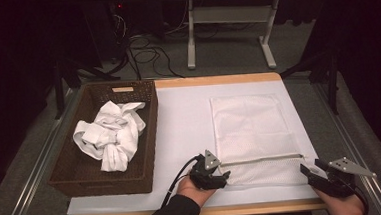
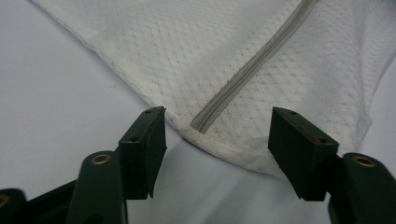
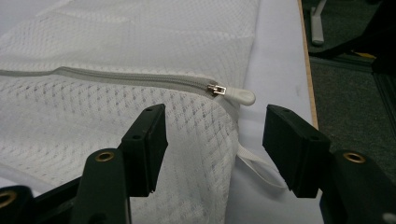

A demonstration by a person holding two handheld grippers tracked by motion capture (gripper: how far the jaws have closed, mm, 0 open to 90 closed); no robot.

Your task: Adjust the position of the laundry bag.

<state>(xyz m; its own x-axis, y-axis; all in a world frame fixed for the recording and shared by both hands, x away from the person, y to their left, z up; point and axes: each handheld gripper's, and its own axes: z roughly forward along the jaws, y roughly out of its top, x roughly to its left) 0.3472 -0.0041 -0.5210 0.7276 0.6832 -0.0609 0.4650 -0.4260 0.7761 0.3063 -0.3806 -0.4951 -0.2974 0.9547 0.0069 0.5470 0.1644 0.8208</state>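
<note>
A white mesh bag (image 1: 254,133) lies flat on the worktop (image 1: 184,123), right of centre in the high view, its grey zip (image 1: 262,159) running across near the bottom edge. The left gripper (image 1: 213,175) sits at the bag's lower left corner and the right gripper (image 1: 317,176) at its lower right corner, both low in the frame, each held in a hand.

In the left gripper view the jaws stand wide apart and hold nothing. The bag's (image 2: 261,70) corner lies between and just beyond them, at the centre of the frame, and the closed end of the zip (image 2: 243,74) points down toward the gap. The corner's hem comes close to the right jaw; whether it touches cannot be told.

In the right gripper view the jaws are also wide open and empty. The bag's (image 3: 116,107) edge runs down through the gap, nearer the left jaw. The zip pull (image 3: 236,94) lies above the gap, centre of the frame, at the end of the zip (image 3: 116,78). A white loop (image 3: 257,163) of tape sticks out from the bag's edge just beside the right jaw.

At the left of the high view a brown basket (image 1: 145,135) holds crumpled white cloth (image 1: 111,135), well apart from both grippers
</note>
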